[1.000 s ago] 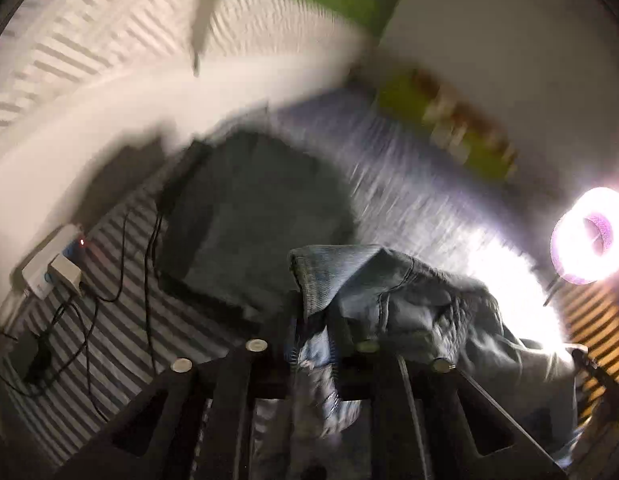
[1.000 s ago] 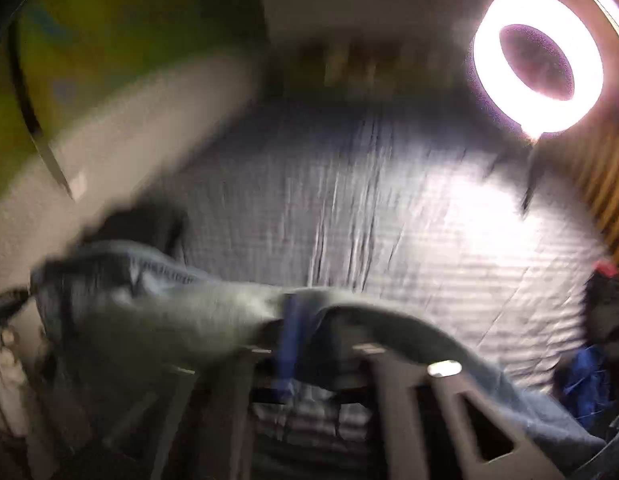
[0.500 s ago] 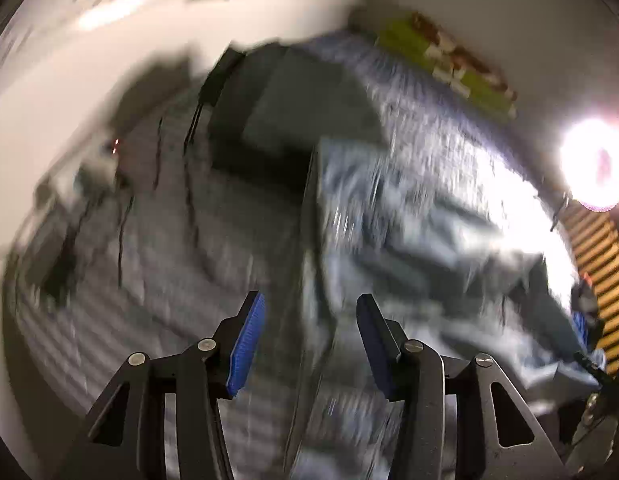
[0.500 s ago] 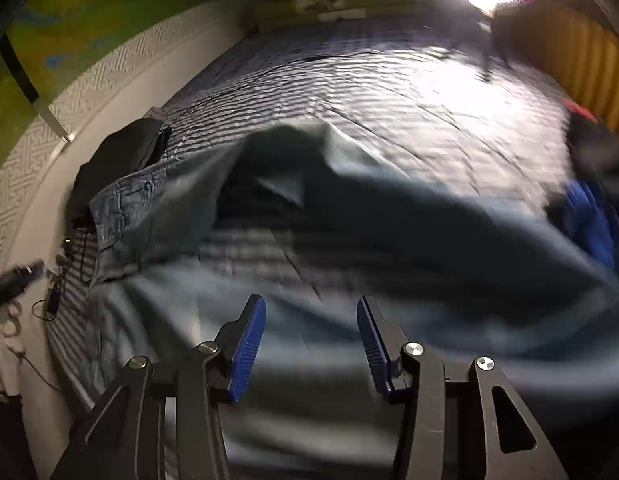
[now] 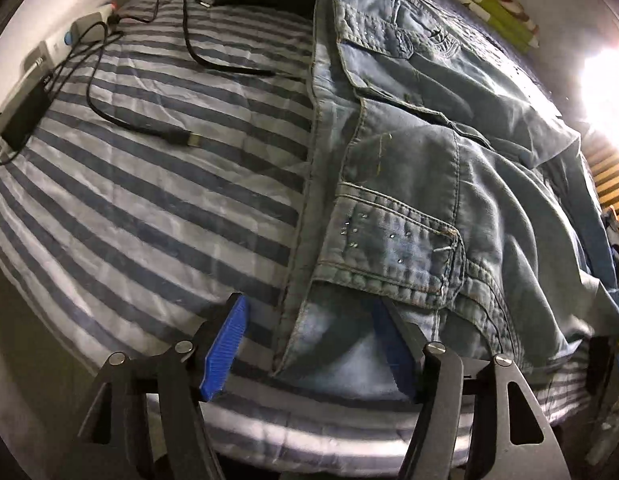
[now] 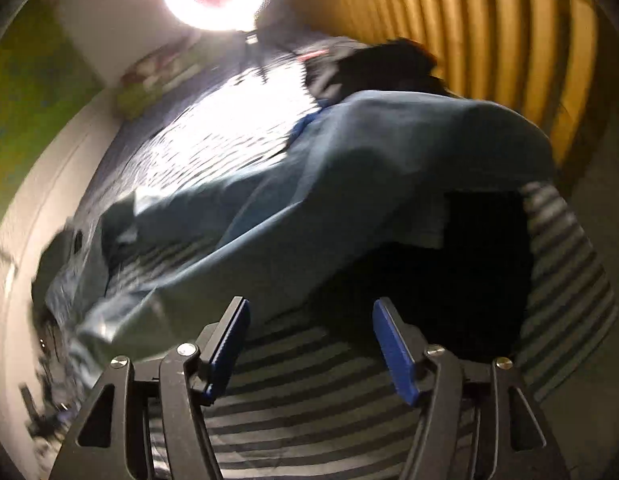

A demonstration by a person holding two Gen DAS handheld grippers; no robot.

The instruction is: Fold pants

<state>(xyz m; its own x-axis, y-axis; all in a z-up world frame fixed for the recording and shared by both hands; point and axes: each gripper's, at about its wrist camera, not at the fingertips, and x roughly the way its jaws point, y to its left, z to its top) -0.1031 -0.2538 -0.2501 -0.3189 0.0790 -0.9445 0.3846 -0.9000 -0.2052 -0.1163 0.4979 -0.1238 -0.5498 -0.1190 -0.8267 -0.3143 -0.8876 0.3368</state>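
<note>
jeans [image 5: 429, 152] spread flat on striped bed [image 5: 149, 200], waistband near, ready for folding | left tongs [image 5: 309, 340] just opened, straddling hem, no pinch | right tongs [image 6: 309, 344] just opened, empty

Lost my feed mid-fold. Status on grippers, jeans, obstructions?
Left gripper open, jaws just widened, waistband edge loose between them. Right gripper open, empty, over striped sheet. Jeans released, spread rumpled. Loose cable beside them.
</note>
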